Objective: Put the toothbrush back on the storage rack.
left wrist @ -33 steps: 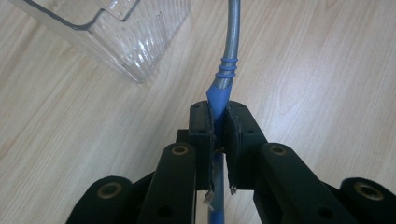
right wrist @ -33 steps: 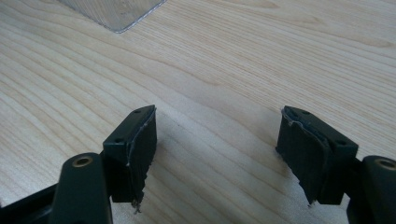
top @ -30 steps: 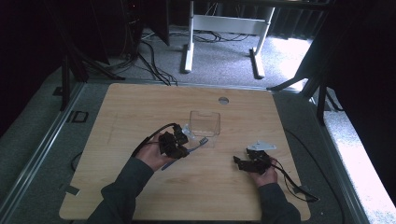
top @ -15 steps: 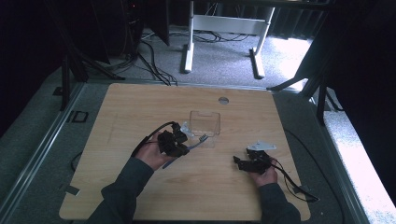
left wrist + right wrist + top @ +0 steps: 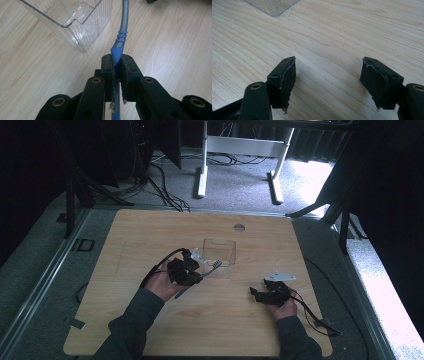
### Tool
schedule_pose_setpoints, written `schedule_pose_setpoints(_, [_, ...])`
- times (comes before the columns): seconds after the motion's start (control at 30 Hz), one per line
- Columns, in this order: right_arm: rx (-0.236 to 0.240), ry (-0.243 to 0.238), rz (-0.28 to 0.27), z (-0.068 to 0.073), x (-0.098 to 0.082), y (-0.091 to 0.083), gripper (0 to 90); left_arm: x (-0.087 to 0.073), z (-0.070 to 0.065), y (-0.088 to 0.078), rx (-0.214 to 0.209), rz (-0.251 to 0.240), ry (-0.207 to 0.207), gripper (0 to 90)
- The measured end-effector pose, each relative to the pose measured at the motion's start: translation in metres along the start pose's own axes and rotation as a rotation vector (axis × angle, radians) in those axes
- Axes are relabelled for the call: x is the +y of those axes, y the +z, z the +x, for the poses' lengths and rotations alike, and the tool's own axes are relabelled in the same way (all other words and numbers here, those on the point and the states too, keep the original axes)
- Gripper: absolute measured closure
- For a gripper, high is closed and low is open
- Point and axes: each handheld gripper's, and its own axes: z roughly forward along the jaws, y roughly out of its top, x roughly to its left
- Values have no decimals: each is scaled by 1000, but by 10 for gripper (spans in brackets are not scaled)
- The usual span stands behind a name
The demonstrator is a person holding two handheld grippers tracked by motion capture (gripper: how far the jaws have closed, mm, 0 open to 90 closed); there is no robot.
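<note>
Item one: your left gripper (image 5: 117,72), near-left of table centre, pinches the blue handle of a toothbrush (image 5: 123,32); its grey neck runs past the near corner of the clear plastic container (image 5: 82,25), bristle end (image 5: 217,264) just beside the container's near wall.

Item two: your right gripper (image 5: 328,80), well apart on the near right, jaws spread wide over the bare wooden table (image 5: 332,32), nothing between them.

High view: overhead, faces fwd/down on table (image 5: 150,235); gripper views: close, low; both share clear bin (image 5: 75,22)
</note>
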Motion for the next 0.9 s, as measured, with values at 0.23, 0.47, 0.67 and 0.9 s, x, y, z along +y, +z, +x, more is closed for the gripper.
schedule_pose_setpoints(0.23, [0, 0, 0, 0, 0, 0, 280, 1, 1, -3, 5, -19, -11, 820])
schedule_pose_setpoints(0.47, [0, 0, 0, 0, 0, 0, 280, 3, 3, -6, 2, -31, -15, 819])
schedule_pose_setpoints(0.67, [0, 0, 0, 0, 0, 0, 280, 3, 3, -8, 9, -46, -27, 819])
schedule_pose_setpoints(0.9, [0, 1, 0, 0, 0, 0, 280, 3, 4, -10, 18, -68, -39, 819])
